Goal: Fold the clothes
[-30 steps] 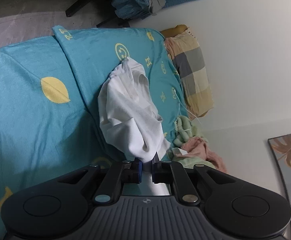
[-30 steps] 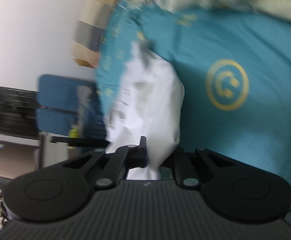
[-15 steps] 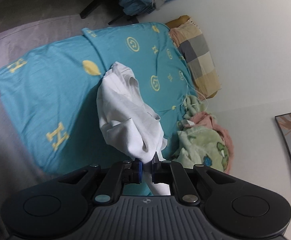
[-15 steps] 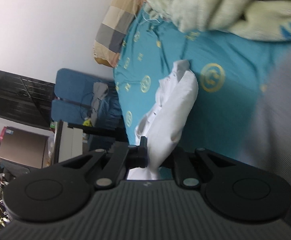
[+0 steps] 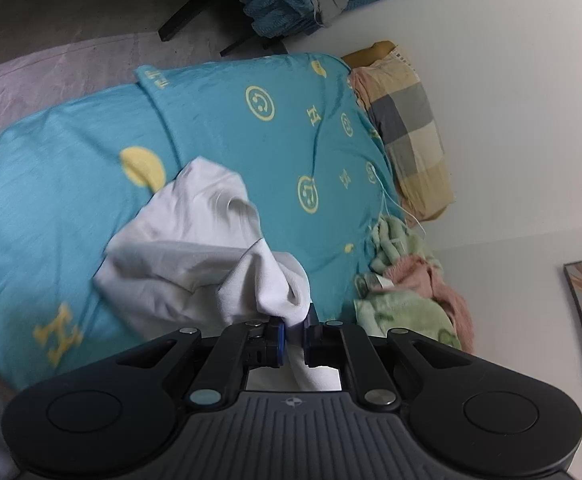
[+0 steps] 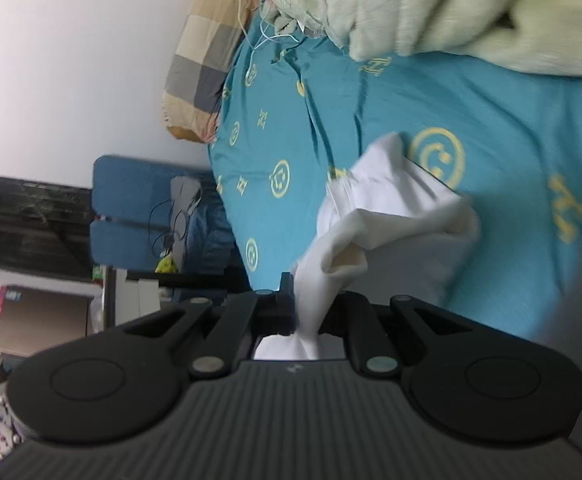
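Dim, even indoor light (fisheye-bent edges), with slight motion blur.

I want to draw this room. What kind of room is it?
Most likely a bedroom. There is a bed with a teal quilt, a checked pillow against the wall, and a blue chair piled with things beside the bed.

Bare teal quilt [image 5: 63, 216] beside blanket heap [image 5: 407, 308]

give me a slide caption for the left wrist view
Left gripper pinches a white garment above the teal bedspread.
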Available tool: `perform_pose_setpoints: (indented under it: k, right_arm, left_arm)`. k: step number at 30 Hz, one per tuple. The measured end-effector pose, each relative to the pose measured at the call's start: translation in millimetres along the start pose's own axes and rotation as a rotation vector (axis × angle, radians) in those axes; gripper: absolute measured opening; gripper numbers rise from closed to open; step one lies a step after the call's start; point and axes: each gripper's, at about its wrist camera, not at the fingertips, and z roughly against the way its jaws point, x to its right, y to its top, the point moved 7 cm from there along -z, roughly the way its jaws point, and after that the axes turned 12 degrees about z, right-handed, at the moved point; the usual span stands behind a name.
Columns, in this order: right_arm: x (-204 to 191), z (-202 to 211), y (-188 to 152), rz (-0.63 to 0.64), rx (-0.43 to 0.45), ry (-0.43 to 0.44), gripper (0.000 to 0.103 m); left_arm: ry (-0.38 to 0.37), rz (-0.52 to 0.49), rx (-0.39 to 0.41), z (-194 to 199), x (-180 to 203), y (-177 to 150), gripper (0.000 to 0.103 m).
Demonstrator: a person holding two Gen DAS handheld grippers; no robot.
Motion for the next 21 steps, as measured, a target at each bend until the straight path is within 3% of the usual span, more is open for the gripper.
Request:
perform_pose_setpoints:
  k: [7,12,16,21]
  right_arm:
    - [6.9,-105.0,44.2,-0.036,-0.047,-0.042,0.010]
    - [31.6,-169.2,60.1,-0.056,-0.102,-0.078,0.010]
    - [49.4,-199.0,64.6,-0.060,-0.146,-0.113,0.011]
    - [51.3,-205.0,65.4,0.010,-0.171,-0.121,0.012]
  left_arm:
    - [0.044,-0.036,0.010,-105.0,14.4,64.2,0.011]
    - [0.097,-0.063,-0.009,-171.3,-4.8,96.8,0.011]
    - [0.124,-0.092,-0.038,-198.5,-16.8,107.5,0.011]
    - [0.131,-0.214,-0.022,-199.8,-11.9,102.4,0.013]
